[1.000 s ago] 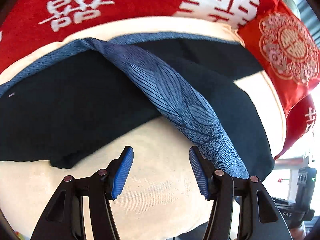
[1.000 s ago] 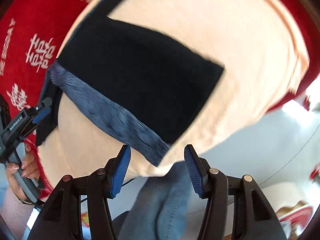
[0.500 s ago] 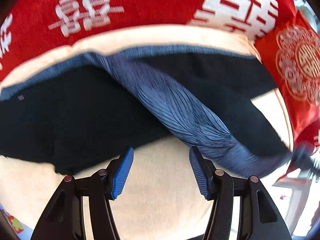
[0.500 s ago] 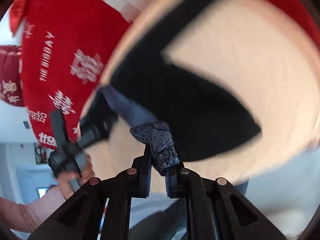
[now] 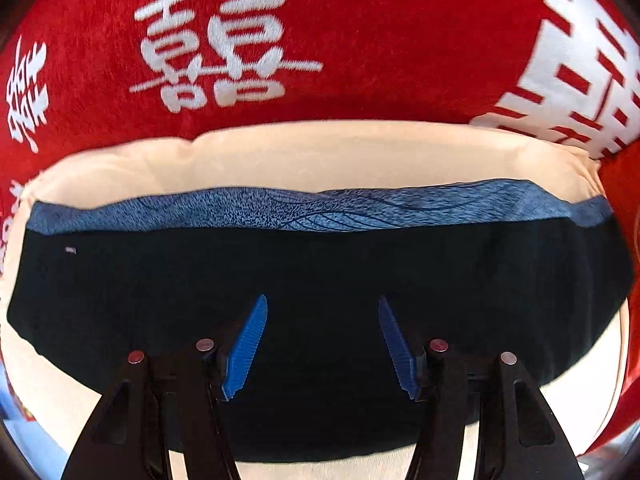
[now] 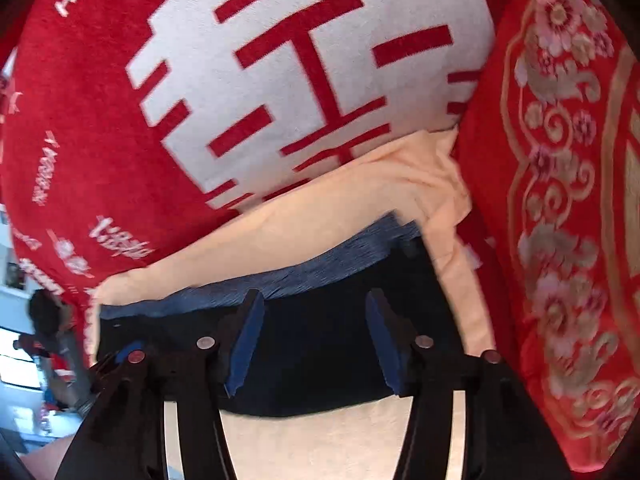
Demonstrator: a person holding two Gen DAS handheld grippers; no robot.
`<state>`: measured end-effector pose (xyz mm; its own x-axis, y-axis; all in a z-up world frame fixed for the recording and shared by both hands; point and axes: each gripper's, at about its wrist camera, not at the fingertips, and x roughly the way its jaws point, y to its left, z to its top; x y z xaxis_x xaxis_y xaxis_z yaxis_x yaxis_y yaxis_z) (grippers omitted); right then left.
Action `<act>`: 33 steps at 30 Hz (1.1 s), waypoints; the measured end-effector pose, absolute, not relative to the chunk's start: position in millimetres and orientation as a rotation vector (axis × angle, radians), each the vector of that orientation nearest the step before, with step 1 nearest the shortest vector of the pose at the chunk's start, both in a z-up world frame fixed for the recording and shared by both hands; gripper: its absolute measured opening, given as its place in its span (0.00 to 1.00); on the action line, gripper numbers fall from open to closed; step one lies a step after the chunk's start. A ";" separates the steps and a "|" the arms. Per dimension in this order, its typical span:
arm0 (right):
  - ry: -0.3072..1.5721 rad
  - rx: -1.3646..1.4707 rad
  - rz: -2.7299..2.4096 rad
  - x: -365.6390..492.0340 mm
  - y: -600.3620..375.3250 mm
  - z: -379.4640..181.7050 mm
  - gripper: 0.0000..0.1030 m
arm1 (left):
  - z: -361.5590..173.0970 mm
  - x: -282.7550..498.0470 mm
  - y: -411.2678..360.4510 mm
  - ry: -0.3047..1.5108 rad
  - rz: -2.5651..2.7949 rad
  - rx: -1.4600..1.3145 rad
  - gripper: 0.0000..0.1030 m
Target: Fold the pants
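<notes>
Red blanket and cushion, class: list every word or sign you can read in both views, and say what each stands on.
"囍", white, on the red blanket.
"囍", large white block, on the same blanket.
Small white lettering along the blanket's left side: too blurred to read.
Red cushion: ornament only; no readable text.

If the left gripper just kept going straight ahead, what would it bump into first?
Most likely the black pants: the open left gripper points right at them, on the cream cushion. Depth is hard to judge.
</notes>
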<state>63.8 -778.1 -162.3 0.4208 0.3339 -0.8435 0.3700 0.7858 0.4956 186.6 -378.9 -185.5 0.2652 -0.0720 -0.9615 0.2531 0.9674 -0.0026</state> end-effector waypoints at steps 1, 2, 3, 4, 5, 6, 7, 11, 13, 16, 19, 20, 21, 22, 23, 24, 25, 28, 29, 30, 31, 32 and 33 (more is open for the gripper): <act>1.185 0.715 -0.056 68.6 -772.2 -170.0 0.56 | -190.4 188.8 -379.1 1.297 -0.207 0.161 0.58; 1.209 0.734 -0.094 57.1 -772.5 -181.8 0.56 | -195.4 189.6 -380.0 1.307 -0.196 0.165 0.58; 1.213 0.756 -0.133 49.3 -774.0 -193.5 0.56 | -200.9 190.2 -379.9 1.317 -0.185 0.173 0.58; 1.239 0.795 -0.177 41.4 -777.7 -209.3 0.56 | -207.3 190.3 -379.7 1.327 -0.176 0.182 0.58; 1.248 0.833 -0.219 36.0 -781.6 -222.1 0.55 | -210.0 190.5 -379.5 1.322 -0.176 0.180 0.58; 1.246 0.869 -0.257 32.5 -787.4 -233.8 0.53 | -211.0 189.5 -379.8 1.304 -0.173 0.180 0.58; 1.240 0.916 -0.284 32.1 -792.3 -244.9 0.42 | -212.0 189.0 -381.7 1.294 -0.168 0.192 0.60; 1.244 0.846 -0.277 45.4 -793.9 -243.4 0.10 | -213.7 191.6 -384.4 1.294 -0.155 0.218 0.65; 1.248 0.796 -0.306 37.0 -796.0 -231.7 0.09 | -211.8 195.1 -384.0 1.314 -0.149 0.224 0.65; 1.251 0.782 -0.363 20.2 -809.5 -213.5 0.13 | -200.8 203.5 -385.6 1.316 -0.143 0.211 0.65; 1.235 0.575 -0.251 46.7 -796.2 -194.2 0.40 | -192.1 208.5 -393.2 1.280 -0.161 0.212 0.65; 1.233 0.473 -0.218 64.5 -789.0 -191.9 0.61 | -194.3 211.5 -397.3 1.285 -0.159 0.217 0.65; 1.228 0.412 -0.204 78.4 -785.4 -193.0 0.63 | -196.5 213.5 -400.0 1.297 -0.128 0.215 0.65; 1.230 0.370 -0.201 95.1 -786.1 -199.5 0.63 | -197.5 214.4 -403.1 1.301 -0.126 0.212 0.65; 1.249 0.360 -0.198 108.0 -786.9 -208.5 0.63 | -199.1 215.6 -405.4 1.300 -0.123 0.208 0.65; 1.300 0.379 -0.186 122.9 -791.8 -223.8 0.63 | -201.2 216.4 -406.8 1.299 -0.114 0.206 0.65; 1.339 0.411 -0.159 132.1 -794.5 -232.6 0.50 | -203.7 216.8 -407.7 1.300 -0.109 0.207 0.65; 1.397 0.382 -0.117 137.0 -792.8 -240.9 0.17 | -212.5 218.1 -405.0 1.312 -0.091 0.198 0.65; 1.387 0.354 -0.118 132.1 -794.7 -234.4 0.13 | -213.2 218.2 -403.5 1.312 -0.084 0.197 0.65; 1.388 0.345 -0.136 126.9 -798.9 -233.1 0.12 | -214.3 218.8 -401.2 1.312 -0.070 0.200 0.65; 1.406 0.375 -0.149 120.4 -807.3 -237.4 0.12 | -215.3 220.7 -398.1 1.317 -0.057 0.196 0.65; 1.415 0.430 -0.149 115.4 -815.6 -242.8 0.15 | -215.1 221.4 -395.8 1.324 -0.047 0.186 0.65; 1.405 0.461 -0.154 112.8 -820.6 -242.3 0.19 | -213.4 222.3 -394.2 1.333 -0.037 0.182 0.65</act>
